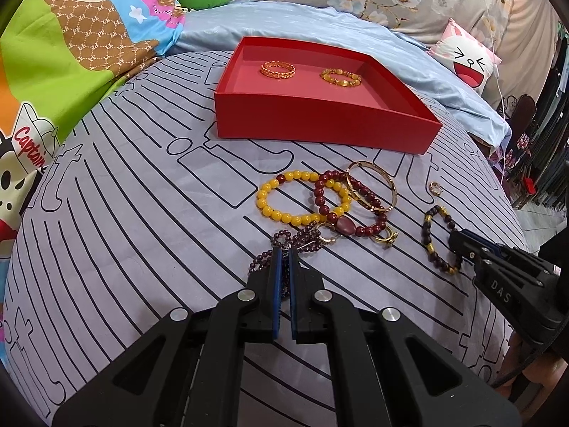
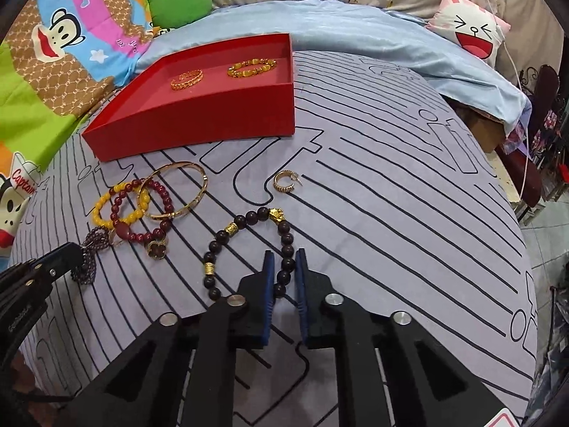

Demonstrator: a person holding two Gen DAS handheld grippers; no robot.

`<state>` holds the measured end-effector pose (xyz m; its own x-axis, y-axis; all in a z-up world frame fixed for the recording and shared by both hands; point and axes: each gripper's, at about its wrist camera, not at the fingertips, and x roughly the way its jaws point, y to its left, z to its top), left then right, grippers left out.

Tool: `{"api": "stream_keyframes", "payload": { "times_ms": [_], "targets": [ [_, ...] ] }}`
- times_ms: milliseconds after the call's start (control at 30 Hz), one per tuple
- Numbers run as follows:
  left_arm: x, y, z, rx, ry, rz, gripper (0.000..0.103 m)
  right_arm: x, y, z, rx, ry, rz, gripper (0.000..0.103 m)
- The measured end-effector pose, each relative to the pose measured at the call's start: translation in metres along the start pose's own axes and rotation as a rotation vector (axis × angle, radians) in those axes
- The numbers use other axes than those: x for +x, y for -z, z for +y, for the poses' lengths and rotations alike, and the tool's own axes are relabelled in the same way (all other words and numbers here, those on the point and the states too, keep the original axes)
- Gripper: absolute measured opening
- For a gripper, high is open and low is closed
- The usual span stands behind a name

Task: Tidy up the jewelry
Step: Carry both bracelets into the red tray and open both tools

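A red box holds a gold chain ring and an amber bead bracelet. On the bedsheet lie a yellow bead bracelet, a red bead bracelet, a gold bangle and a gold earring. My left gripper is shut on a purple bead string. My right gripper is shut on a dark bead bracelet.
A cartoon quilt lies left, a blue blanket behind the box, and a rabbit pillow at the right. A gold clover ring lies by the red bracelet. The bed edge drops off at the right.
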<state>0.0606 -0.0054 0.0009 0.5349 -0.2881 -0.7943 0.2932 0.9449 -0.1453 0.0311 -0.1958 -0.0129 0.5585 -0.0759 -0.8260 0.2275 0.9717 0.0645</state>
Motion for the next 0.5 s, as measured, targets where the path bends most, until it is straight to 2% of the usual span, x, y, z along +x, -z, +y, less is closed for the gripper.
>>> {"api": "stream_keyframes", "payload": {
  "times_ms": [100, 267, 500],
  "targets": [
    [-0.004, 0.000, -0.002, 0.005, 0.002, -0.005, 0.003, -0.004, 0.002, -0.003, 0.019, -0.049, 0.008, 0.008],
    [-0.016, -0.004, -0.007, 0.015, 0.010, -0.024, 0.003, -0.025, -0.001, -0.003, 0.014, -0.096, -0.028, 0.008],
    [-0.050, -0.032, -0.012, 0.033, 0.065, -0.086, 0.003, -0.068, -0.037, 0.002, -0.035, -0.162, -0.128, 0.008]
  ]
}}
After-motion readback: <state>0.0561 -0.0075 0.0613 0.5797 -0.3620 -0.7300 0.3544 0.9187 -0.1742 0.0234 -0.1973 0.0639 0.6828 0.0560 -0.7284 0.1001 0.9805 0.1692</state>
